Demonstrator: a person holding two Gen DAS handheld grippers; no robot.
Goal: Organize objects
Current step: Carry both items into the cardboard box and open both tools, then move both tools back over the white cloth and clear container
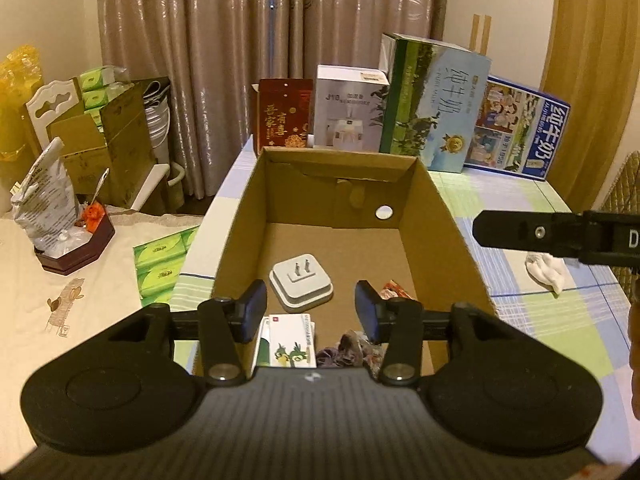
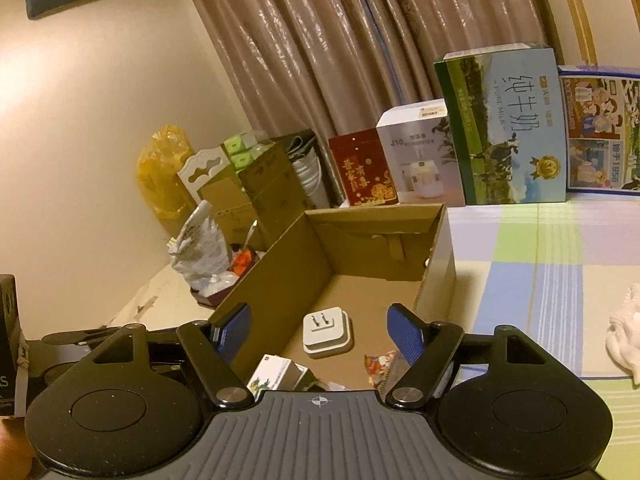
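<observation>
An open cardboard box [image 1: 436,240] [image 2: 272,264] stands on a checked cloth. Inside lie a white plug adapter [image 1: 301,282] [image 2: 328,331], a small green-and-white carton [image 1: 288,346] [image 2: 274,374], a red patterned wrapper [image 1: 394,290] [image 2: 378,364] and a dark crumpled wrapper [image 1: 346,350]. My left gripper [image 1: 311,306] is open and empty above the box's near end. My right gripper [image 2: 320,330] is open and empty above the box, and part of it shows at the right of the left wrist view [image 1: 560,234]. A white crumpled cloth [image 1: 546,272] [image 2: 628,336] lies on the cloth right of the box.
Behind the box stand a red carton [image 1: 285,114] [image 2: 362,168], a white humidifier box [image 1: 348,108] [image 2: 420,160] and two milk cases [image 1: 434,108] [image 1: 520,130]. Left are green tissue packs [image 1: 162,268], a dark tray with a bag [image 1: 76,248], cardboard boxes [image 1: 116,140] and curtains.
</observation>
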